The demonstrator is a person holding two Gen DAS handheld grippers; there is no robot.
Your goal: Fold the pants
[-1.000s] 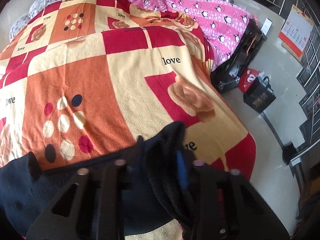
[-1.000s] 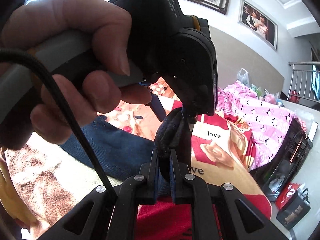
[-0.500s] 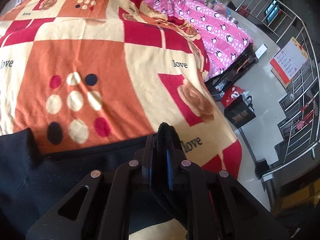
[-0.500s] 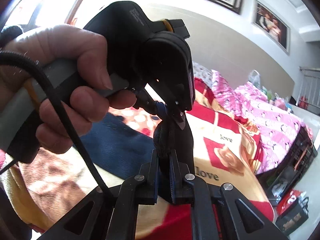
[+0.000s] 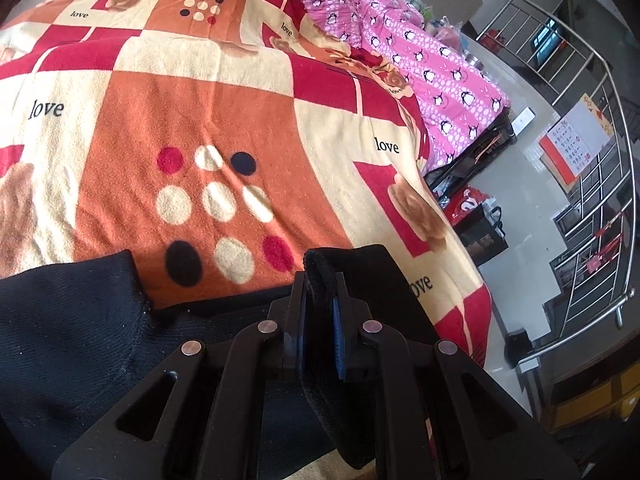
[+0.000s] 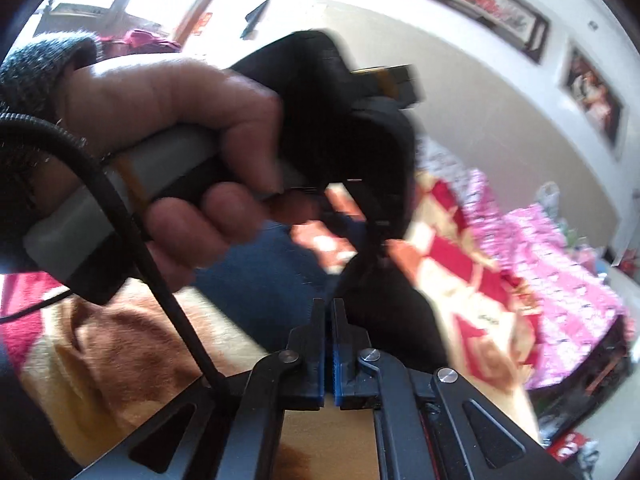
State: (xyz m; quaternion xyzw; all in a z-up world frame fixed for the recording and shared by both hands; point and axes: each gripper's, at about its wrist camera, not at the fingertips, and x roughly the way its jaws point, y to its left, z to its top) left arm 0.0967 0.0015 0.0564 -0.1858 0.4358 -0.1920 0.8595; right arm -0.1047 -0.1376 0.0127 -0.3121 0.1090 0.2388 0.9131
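Dark navy pants [image 5: 80, 340] lie across the near side of a bed. My left gripper [image 5: 319, 280] is shut on a thick folded edge of the pants and holds it raised above the blanket. In the right wrist view my right gripper [image 6: 328, 307] has its jaws almost together, and the dark cloth [image 6: 384, 312] lies just beside and behind the tips; whether any is pinched cannot be told. The hand [image 6: 168, 120] holding the left gripper fills that view, which is blurred.
The bed is covered by a red, orange and cream checked blanket [image 5: 208, 120]. A pink penguin-print quilt [image 5: 432, 64] lies at its far right. Bags [image 5: 480, 232] stand on the floor beside the bed, with a metal railing [image 5: 592, 184] beyond.
My left gripper closed from open onto the pants edge and lifted it. In the right wrist view the cloth that stood between the fingers now shows beside them, and the view turned and blurred.
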